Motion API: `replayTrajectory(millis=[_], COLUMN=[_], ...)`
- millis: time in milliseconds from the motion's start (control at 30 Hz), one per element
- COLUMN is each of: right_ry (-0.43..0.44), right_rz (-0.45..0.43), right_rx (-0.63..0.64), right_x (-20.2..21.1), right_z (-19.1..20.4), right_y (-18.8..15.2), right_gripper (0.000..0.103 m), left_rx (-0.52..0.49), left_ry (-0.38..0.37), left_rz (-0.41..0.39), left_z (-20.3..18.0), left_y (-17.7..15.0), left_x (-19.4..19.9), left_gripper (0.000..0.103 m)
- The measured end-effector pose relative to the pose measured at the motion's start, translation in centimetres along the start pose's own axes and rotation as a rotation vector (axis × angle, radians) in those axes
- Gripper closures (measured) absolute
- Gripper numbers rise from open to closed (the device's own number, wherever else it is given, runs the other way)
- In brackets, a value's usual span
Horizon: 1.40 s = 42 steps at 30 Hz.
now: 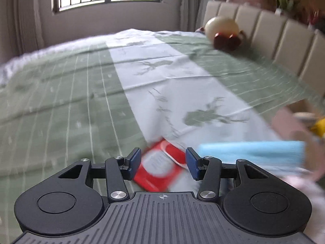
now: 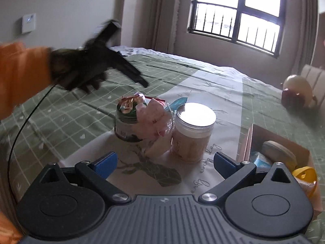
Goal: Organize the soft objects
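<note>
Both hand-held grippers stand apart and empty: the left hand-held gripper (image 1: 163,163) frames a red packet (image 1: 160,168) low on the bed (image 1: 61,93); the right hand-held gripper (image 2: 165,165) faces a jar (image 2: 193,131). The blurred view suggests a rushed grab could miss the packet or topple the jar.

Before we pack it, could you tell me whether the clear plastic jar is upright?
Upright: the clear plastic jar stands on its base, lid on top.

Daylight from the barred window (image 2: 235,18) glares white; fisheye bends edges; motion blur smears the left view.
</note>
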State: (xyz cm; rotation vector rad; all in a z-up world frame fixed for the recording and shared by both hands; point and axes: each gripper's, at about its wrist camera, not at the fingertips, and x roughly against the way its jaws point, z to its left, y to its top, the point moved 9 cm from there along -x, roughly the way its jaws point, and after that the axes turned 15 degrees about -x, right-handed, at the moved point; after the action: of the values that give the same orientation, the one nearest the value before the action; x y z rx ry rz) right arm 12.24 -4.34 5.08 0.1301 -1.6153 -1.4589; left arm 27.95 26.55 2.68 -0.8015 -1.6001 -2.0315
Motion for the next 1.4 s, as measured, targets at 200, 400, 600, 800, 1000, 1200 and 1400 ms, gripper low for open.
replayTrajectory(millis=[200, 400, 600, 800, 1000, 1200, 1400], right_ry=[0.002, 0.069, 0.019, -0.158, -0.077, 0.010, 0.113], right_rz=[0.041, 0.087, 0.307, 0.557, 0.551, 0.575, 0.578], right_rx=[-0.072, -0.193, -0.255, -0.274, -0.345, -0.335, -0.346], right_x=[-0.9, -3.2, -15.4, -25.9, -21.8, -16.0, -11.6], right_z=[-1.4, -1.6, -0.5, -0.5, 0.7, 2.3, 3.9], right_y=[1.1, 8.8, 15.5, 12.6, 11.5, 9.6, 5.1], right_gripper=[0.001, 0.001, 0.009, 0.041, 0.056, 0.077, 0.088], left_rx=[0.053, -0.043, -0.144, -0.155, 0.010, 0.161, -0.013], left_ry=[-0.061, -0.165, -0.173, -0.151, -0.197, -0.271, -0.145], left_rz=[0.105, 0.098, 0.079, 0.047, -0.087, -0.348, -0.275], left_z=[1.3, 0.3, -2.5, -4.2, -3.7, -3.9, -8.7], left_y=[-0.7, -3.7, -9.4, -13.6, -14.3, -8.1, -4.1], left_x=[-8.3, -5.9, 0.8, 5.5, 8.8, 11.7, 9.2], left_gripper=[0.051, 0.052, 0.053, 0.057, 0.062, 0.063, 0.062])
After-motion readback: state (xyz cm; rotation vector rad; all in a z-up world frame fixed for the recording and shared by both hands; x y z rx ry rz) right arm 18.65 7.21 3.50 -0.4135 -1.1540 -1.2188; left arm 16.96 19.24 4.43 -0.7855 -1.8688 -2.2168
